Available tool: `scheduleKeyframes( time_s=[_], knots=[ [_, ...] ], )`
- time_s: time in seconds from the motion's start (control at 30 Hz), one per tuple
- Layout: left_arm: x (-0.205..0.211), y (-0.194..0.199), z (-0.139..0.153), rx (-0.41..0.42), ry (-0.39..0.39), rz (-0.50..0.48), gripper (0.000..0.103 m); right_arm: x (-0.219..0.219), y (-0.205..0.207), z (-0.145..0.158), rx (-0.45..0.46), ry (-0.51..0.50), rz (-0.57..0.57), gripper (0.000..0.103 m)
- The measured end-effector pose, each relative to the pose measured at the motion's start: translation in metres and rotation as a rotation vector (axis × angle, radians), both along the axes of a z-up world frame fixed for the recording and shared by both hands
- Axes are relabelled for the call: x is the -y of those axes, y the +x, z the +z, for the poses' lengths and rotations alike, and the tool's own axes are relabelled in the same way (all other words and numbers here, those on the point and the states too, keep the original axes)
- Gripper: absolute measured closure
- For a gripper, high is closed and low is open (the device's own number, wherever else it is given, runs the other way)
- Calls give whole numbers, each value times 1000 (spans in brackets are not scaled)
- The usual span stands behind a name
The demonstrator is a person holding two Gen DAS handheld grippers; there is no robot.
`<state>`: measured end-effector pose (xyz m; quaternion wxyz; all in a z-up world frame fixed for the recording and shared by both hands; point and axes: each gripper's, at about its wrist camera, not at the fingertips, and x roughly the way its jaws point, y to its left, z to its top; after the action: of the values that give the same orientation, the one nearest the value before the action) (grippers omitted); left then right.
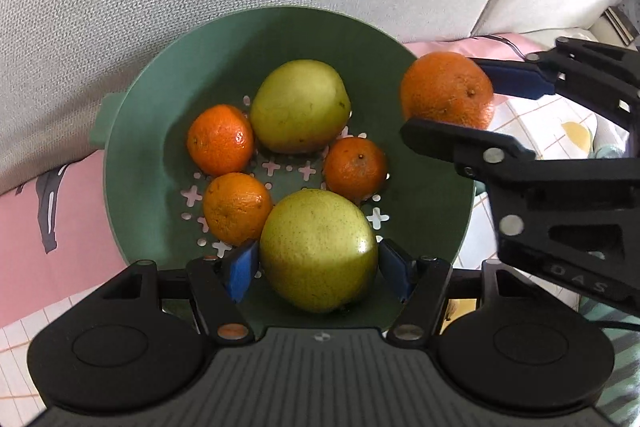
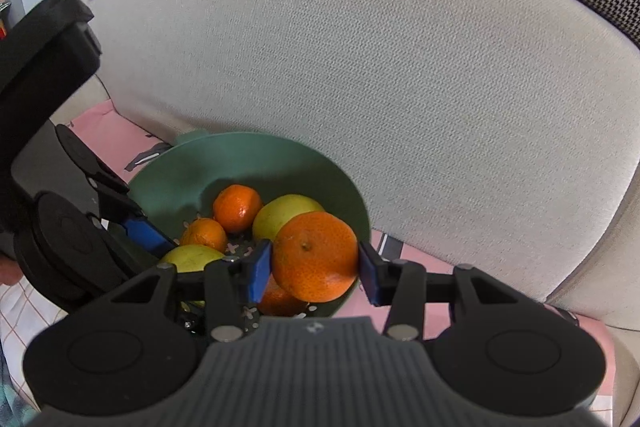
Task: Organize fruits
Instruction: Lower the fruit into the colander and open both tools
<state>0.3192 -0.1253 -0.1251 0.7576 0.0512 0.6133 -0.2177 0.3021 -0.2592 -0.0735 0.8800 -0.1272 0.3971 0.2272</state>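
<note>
Sitting on a pink sheet (image 1: 72,227) against a beige sofa cushion (image 2: 400,67): green bowl (image 1: 136,155); left claw (image 1: 318,267) gripping a pear (image 1: 318,251), right claw (image 2: 316,267) pinching a mandarin (image 2: 314,255)

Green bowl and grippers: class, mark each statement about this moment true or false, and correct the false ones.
1. The right gripper grips a mandarin. True.
2. The green bowl holds three pears. False: two pears, three mandarins.
3. The left gripper has a near pear between its fingers. True.
4. The bowl's floor is solid. False: it has cross-shaped holes.
5. The held mandarin rests on the bowl's floor. False: it is carried at the rim.
</note>
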Motion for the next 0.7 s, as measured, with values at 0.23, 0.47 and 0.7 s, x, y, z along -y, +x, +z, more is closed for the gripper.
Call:
scheduleKeyframes(
  time_s=[0.23,0.47,0.7],
  knots=[
    [-3,-2,2,3,-16,1,28,-3,1,-2,-18,-9,15,60],
    [-32,-4,27,50,-69,38,29,1,8,1,-52,27,-3,60],
    [-70,-9,55,187,-81,159,29,-6,11,0,-110,87,4,60]
  ],
)
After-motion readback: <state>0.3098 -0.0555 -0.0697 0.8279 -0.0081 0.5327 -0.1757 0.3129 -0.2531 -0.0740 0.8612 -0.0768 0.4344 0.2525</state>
